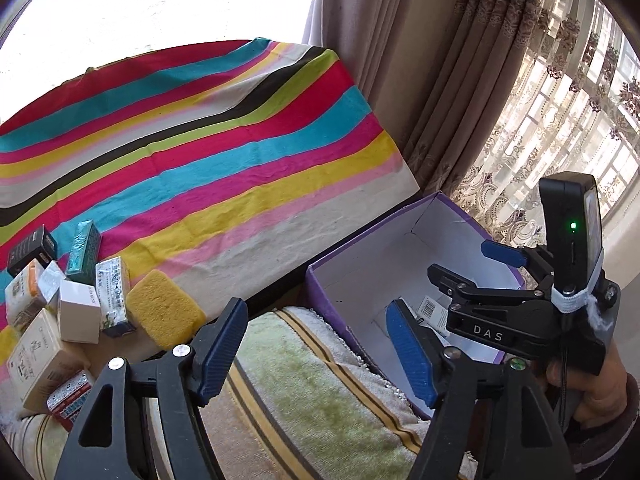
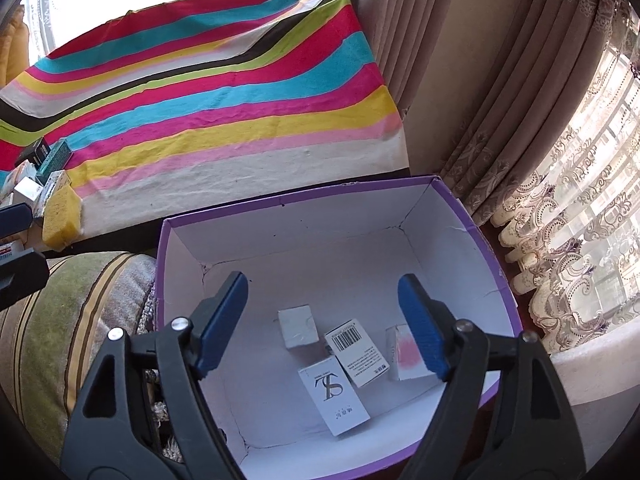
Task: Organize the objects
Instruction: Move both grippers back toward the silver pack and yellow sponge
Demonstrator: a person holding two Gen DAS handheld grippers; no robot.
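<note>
Striped blanket (image 2: 224,120) behind, the purple box (image 2: 496,280) already has four small cartons (image 2: 354,350) lying in it, right gripper (image 2: 322,326) hanging wide and empty above, left gripper (image 1: 316,350) wide too, so next I'd swing left to the carton pile (image 1: 60,300) by that one yellow sponge (image 1: 164,312) and grab squarely.

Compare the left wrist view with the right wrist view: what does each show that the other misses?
Only the left wrist view shows the person's hand holding the right gripper over the purple box, and the whole cluster of small boxes.
Only the right wrist view shows the box floor, where four small cartons lie, with the right gripper's fingers spread above them, holding nothing.
Both show the striped cloth, yellow sponge, green towel and curtains.
</note>
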